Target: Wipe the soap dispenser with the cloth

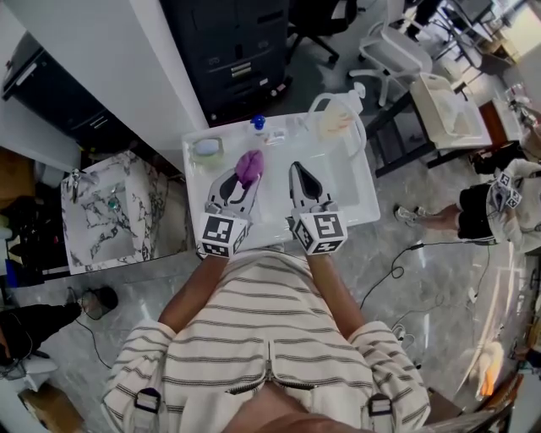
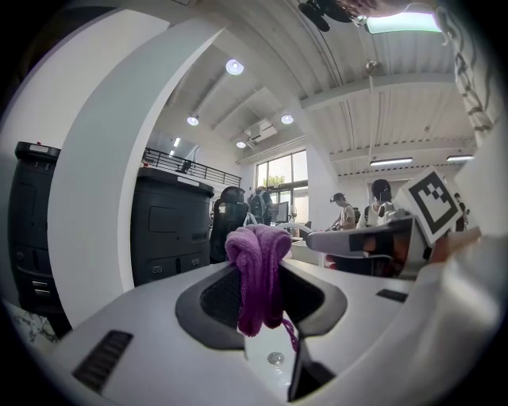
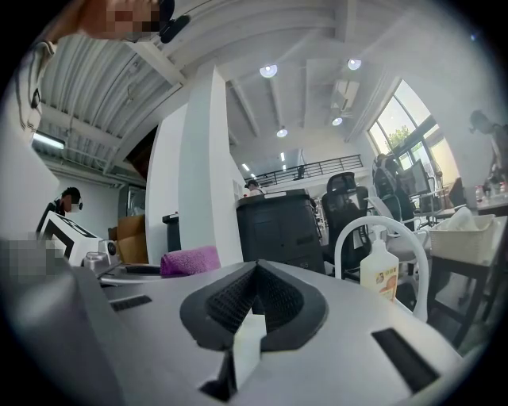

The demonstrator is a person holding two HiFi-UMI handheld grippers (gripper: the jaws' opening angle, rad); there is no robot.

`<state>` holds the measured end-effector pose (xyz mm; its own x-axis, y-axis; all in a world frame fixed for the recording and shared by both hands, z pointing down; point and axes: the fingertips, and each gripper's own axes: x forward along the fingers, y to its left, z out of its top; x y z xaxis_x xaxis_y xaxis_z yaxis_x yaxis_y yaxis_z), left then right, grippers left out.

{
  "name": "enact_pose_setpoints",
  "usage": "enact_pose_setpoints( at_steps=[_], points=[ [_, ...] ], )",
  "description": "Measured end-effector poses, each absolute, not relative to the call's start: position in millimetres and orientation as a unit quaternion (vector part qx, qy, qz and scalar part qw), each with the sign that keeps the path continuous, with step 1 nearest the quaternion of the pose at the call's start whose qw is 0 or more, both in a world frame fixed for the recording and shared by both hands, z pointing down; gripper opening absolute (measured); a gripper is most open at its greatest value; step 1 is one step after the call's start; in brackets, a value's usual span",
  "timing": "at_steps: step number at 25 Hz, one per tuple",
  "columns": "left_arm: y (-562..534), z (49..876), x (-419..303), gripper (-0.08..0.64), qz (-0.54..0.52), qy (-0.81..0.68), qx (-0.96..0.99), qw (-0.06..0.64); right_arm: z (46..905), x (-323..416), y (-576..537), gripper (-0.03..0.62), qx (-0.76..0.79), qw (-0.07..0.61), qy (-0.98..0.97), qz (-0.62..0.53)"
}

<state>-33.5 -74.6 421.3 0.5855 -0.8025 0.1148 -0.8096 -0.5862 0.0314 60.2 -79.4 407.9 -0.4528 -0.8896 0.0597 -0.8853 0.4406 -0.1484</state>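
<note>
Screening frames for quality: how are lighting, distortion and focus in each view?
Head view: even light, sharp, glare on the glossy floor. Left gripper view: fisheye bending, dark corners, ceiling light blown out, purple cloth sharp. Right gripper view: same bending, window washed out, soap dispenser clear.

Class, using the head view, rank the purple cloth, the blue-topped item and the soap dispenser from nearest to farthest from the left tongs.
1. Purple cloth: clamped in the left tongs.
2. Blue-topped item: just ahead of them.
3. Soap dispenser: ahead, off to the right.
</note>
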Motion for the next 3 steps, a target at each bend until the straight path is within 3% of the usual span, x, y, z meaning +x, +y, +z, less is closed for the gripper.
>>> enact_pose_setpoints(
  at_steps=[3],
  points=[
    [-73.6,420.4,-34.4,0.117,0.042,-0.452,0.890,0.038,408.1,58.9,-78.1,-0.006,-0.523,0.013,0.849,-0.077]
  ],
)
